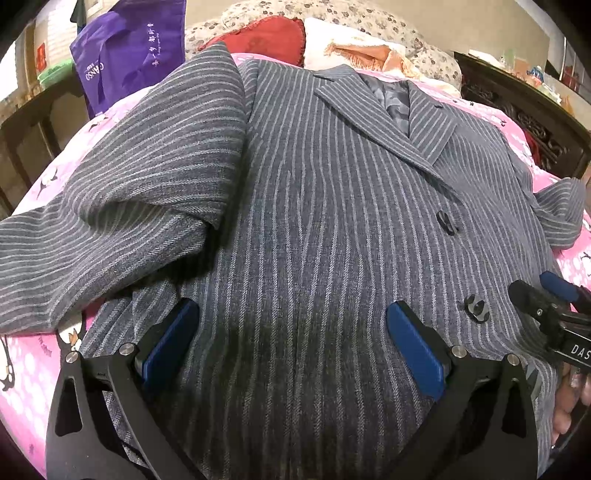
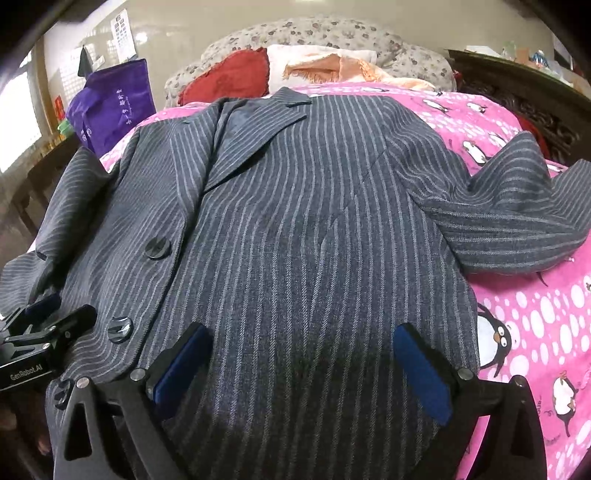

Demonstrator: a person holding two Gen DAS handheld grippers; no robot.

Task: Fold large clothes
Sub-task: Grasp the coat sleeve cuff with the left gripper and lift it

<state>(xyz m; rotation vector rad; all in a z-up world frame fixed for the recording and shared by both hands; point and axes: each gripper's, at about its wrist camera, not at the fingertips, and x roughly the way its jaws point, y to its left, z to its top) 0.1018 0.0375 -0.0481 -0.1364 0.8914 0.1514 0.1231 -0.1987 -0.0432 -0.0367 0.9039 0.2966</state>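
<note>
A grey pinstriped suit jacket point(image 1: 314, 177) lies face up on a pink penguin bedsheet point(image 1: 29, 354), collar at the far end. It also shows in the right wrist view point(image 2: 303, 221). Its left sleeve point(image 1: 122, 206) is folded and bunched beside the body; the right sleeve point(image 2: 517, 221) is spread out on the sheet. My left gripper point(image 1: 291, 325) is open, hovering over the jacket's lower front. My right gripper point(image 2: 303, 350) is open over the lower front, right of the buttons point(image 2: 120, 328). Each gripper shows at the edge of the other's view: right gripper point(image 1: 546, 291), left gripper point(image 2: 55, 314).
Red point(image 2: 229, 77), white-and-orange and floral pillows point(image 2: 332, 33) lie at the bed's head. A purple bag point(image 1: 125, 55) stands at the far left by a dark table. A dark carved wooden bed frame point(image 1: 524, 114) runs along the right.
</note>
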